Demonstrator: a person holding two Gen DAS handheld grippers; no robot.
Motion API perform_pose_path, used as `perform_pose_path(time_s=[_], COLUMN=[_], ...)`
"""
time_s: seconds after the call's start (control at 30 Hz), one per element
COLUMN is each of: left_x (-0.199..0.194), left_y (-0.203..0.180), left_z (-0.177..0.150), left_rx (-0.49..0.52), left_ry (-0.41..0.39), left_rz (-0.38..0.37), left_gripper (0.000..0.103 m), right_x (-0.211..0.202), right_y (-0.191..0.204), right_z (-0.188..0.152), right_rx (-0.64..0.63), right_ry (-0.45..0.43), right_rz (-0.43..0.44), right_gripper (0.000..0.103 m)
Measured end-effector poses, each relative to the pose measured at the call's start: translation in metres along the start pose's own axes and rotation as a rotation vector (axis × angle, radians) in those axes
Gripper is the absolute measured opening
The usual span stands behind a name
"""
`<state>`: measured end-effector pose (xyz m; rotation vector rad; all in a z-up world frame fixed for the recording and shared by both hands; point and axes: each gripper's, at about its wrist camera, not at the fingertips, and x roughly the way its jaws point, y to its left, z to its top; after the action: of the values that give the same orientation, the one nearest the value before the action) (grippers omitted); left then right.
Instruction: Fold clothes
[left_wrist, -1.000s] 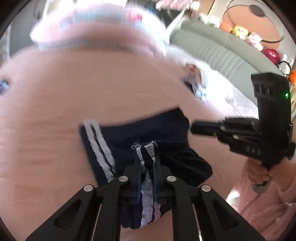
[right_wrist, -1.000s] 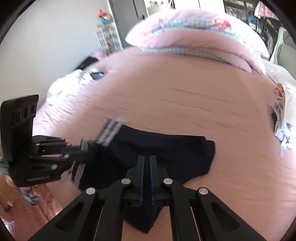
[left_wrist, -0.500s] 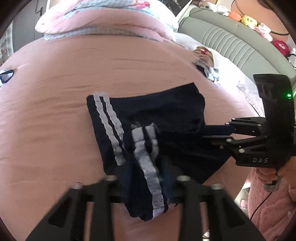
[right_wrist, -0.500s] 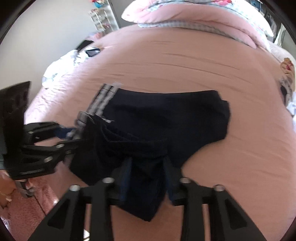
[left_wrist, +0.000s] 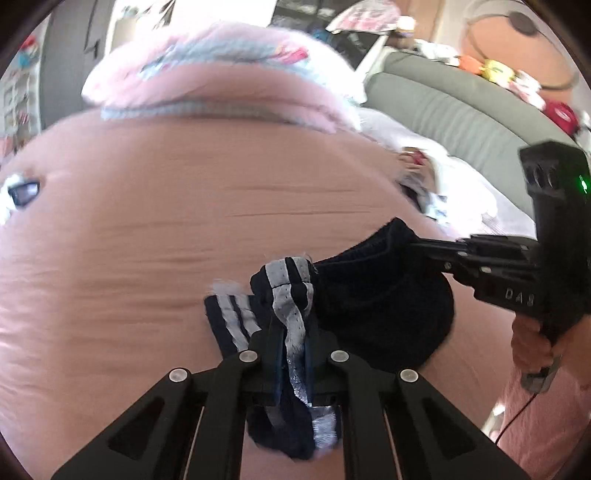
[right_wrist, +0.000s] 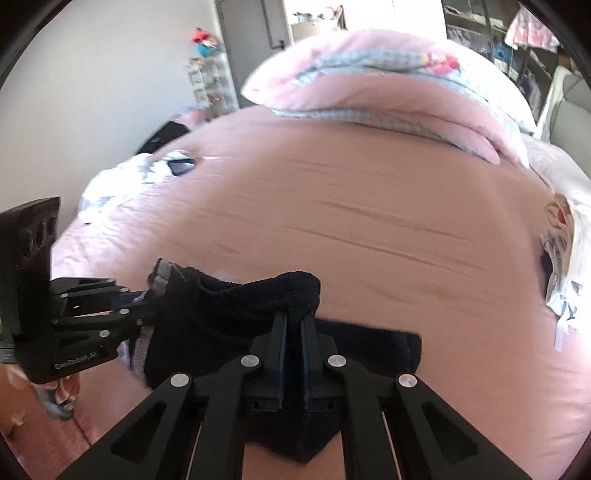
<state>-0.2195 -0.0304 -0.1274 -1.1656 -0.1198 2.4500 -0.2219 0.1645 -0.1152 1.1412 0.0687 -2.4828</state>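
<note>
Navy shorts (left_wrist: 376, 306), white side stripes, bunched, lifted off bedspread (left_wrist: 184, 229)

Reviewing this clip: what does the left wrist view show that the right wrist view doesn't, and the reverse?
Only the left wrist view shows the grey padded sofa, the person's hand on the right gripper's handle, and the garment's white side stripes clearly.

Only the right wrist view shows the white wall and the pile of white clothes.

Both show the dark navy shorts pinched by the left gripper and right gripper, the pink bedsheet and the folded pink quilt.

Pink bedspread (right_wrist: 369, 206), folded quilt (right_wrist: 388, 92), perhaps a grey sofa (left_wrist: 443, 110).
</note>
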Motion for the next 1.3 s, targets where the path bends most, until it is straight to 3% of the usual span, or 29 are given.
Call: perform_pose_path(time_s=[0.07,0.13,0.17,0.23,0.3,0.37,0.4,0.43,0.47,0.57,0.7,0.73,0.8,0.83,0.9,0.97,1.07,1.13,1.2,1.3], left_x=[0.030,0.042,0.037,0.016,-0.011,-0.031,-0.035,-0.037,-0.034,-0.014,0.011,0.007,-0.011,-0.021,-0.036,-0.030,-0.005,0.026,0.027,-0.002], left_y=[0.011,0.016,0.017,0.019,0.023,0.024,0.021,0.017,0.013,0.003,0.009,0.016,0.029,0.033,0.029,0.012,-0.007,-0.015,-0.002,0.022], left_z=[-0.001,-0.003,-0.002,0.003,0.005,0.002,0.001,-0.001,-0.003,-0.011,-0.024,-0.023,-0.020,-0.020,-0.018,-0.016,-0.013,-0.010,-0.009,-0.004], left_rx=[-0.035,-0.051,-0.054,-0.068,-0.099,-0.121,-0.107,-0.089,-0.075,-0.039,0.007,-0.031,-0.121,-0.153,-0.160,-0.079,0.032,0.084,0.037,-0.042], left_ry=[0.097,0.135,0.114,0.044,-0.044,-0.128,-0.140,-0.143,-0.129,-0.047,0.074,0.062,-0.004,-0.052,-0.128,-0.128,-0.057,0.027,0.042,-0.045], left_rz=[0.019,0.014,0.005,0.030,0.064,0.057,0.046,0.036,0.027,-0.020,0.107,0.117,0.113,0.111,0.088,0.062,0.045,0.107,0.084,0.111], left_gripper=[0.010,0.012,0.013,0.026,0.052,0.052,0.044,0.029,0.027,0.027,0.029,0.030,0.029,0.029,0.029,0.029,0.029,0.029,0.029,0.029], right_x=[0.029,0.061,0.057,0.041,0.018,-0.001,-0.009,-0.009,-0.010,-0.002,0.025,0.031,0.019,0.011,-0.004,-0.008,0.011,0.035,0.060,0.053], right_y=[-0.009,-0.023,-0.031,-0.045,-0.053,-0.054,-0.053,-0.046,-0.038,-0.007,0.016,0.014,-0.001,-0.007,-0.012,-0.005,0.019,0.024,0.018,-0.012], right_z=[-0.002,-0.009,-0.011,-0.011,-0.009,-0.008,-0.009,-0.010,-0.012,-0.023,-0.044,-0.048,-0.046,-0.043,-0.036,-0.028,-0.014,-0.009,-0.011,-0.014], right_rx=[0.022,0.086,0.137,0.216,0.261,0.273,0.272,0.247,0.223,0.097,-0.027,-0.035,0.046,0.086,0.118,0.080,-0.024,-0.061,-0.064,0.030], right_ry=[0.063,0.189,0.169,0.110,0.043,0.008,-0.001,0.017,0.034,0.090,0.188,0.198,0.157,0.133,0.073,0.051,0.061,0.094,0.159,0.156], right_rz=[-0.014,0.012,0.044,0.070,0.055,0.038,0.035,0.048,0.061,0.050,-0.032,-0.073,-0.079,-0.087,-0.058,-0.028,-0.015,-0.028,-0.107,-0.182], right_gripper=[0.005,0.006,0.007,0.013,0.018,0.019,0.019,0.019,0.019,0.019,0.018,0.012,0.012,0.019,0.019,0.020,0.020,0.020,0.019,0.015])
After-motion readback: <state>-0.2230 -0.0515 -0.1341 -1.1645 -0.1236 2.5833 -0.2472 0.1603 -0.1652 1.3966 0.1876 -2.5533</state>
